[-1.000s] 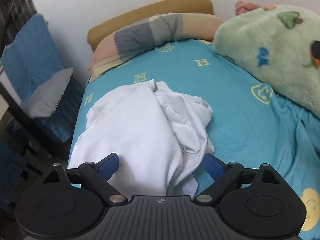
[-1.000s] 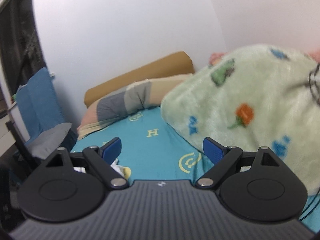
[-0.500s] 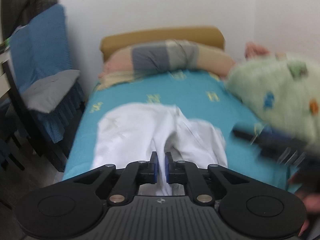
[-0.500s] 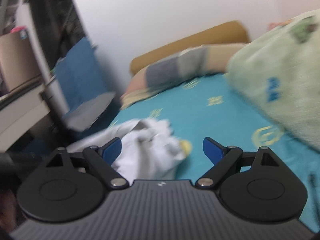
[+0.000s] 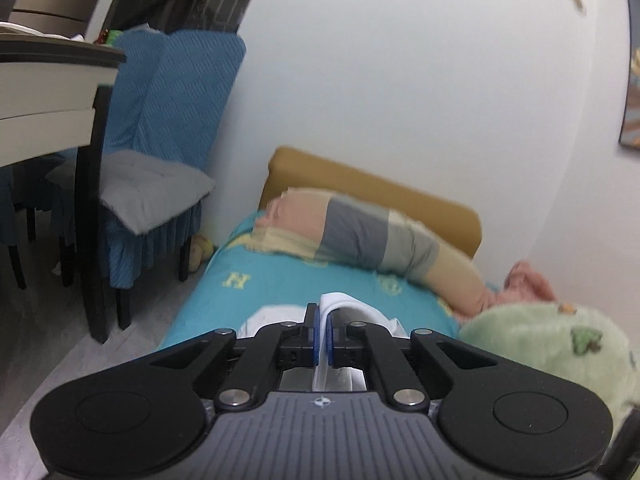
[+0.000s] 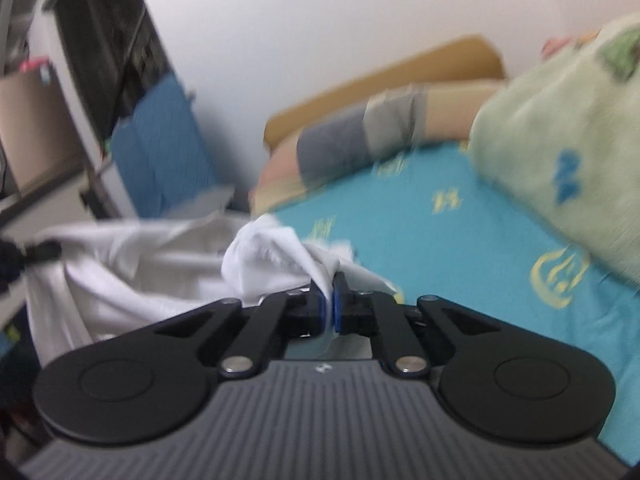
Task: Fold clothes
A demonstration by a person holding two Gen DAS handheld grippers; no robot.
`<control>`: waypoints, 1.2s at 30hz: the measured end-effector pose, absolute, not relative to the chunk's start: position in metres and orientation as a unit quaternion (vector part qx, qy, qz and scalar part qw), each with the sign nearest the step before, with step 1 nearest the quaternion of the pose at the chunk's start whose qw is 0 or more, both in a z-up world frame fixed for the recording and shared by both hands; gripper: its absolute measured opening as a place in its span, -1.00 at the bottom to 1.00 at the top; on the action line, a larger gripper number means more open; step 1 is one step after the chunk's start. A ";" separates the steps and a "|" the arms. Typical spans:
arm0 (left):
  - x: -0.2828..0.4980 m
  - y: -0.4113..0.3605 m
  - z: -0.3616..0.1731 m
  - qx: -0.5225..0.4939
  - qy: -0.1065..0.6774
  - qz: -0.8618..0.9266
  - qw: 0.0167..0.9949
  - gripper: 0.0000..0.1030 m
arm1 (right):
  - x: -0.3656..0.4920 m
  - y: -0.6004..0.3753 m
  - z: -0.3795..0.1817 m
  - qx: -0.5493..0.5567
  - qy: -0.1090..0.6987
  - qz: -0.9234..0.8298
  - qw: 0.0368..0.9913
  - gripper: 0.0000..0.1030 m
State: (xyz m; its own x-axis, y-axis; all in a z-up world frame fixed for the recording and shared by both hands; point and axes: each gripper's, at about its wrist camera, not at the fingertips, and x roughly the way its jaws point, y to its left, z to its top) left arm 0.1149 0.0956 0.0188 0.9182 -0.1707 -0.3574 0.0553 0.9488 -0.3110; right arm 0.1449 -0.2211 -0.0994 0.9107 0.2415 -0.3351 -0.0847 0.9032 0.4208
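Open teal sheet (image 6: 440,240) fills the middle right of your right view, bounded by the green blanket (image 6: 560,152) at right. Your right gripper (image 6: 329,300) is clamped on the white garment (image 6: 160,264), which trails left; your left gripper (image 5: 322,332) pinches its fold.

Open teal bed sheet (image 6: 440,236) ahead, free for passing. Blocked on right by green fleece blanket (image 6: 560,128), at far end by striped pillow (image 5: 372,236) and headboard (image 5: 360,184). On left, chair (image 5: 160,128) and table (image 5: 52,92) beside bed.
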 end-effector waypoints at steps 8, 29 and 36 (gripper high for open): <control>0.110 0.119 0.016 -0.188 0.216 -0.065 0.956 -0.93 | 0.109 -0.272 -0.083 0.259 0.201 0.022 0.945 -0.87; 0.197 0.091 -0.050 -0.060 0.312 -0.003 0.948 -0.78 | 0.124 -0.234 -0.109 0.187 0.251 -0.008 0.950 0.42; 0.193 0.098 -0.044 -0.057 0.310 0.016 0.949 -0.57 | 0.138 -0.183 -0.116 0.112 0.288 0.113 0.944 0.40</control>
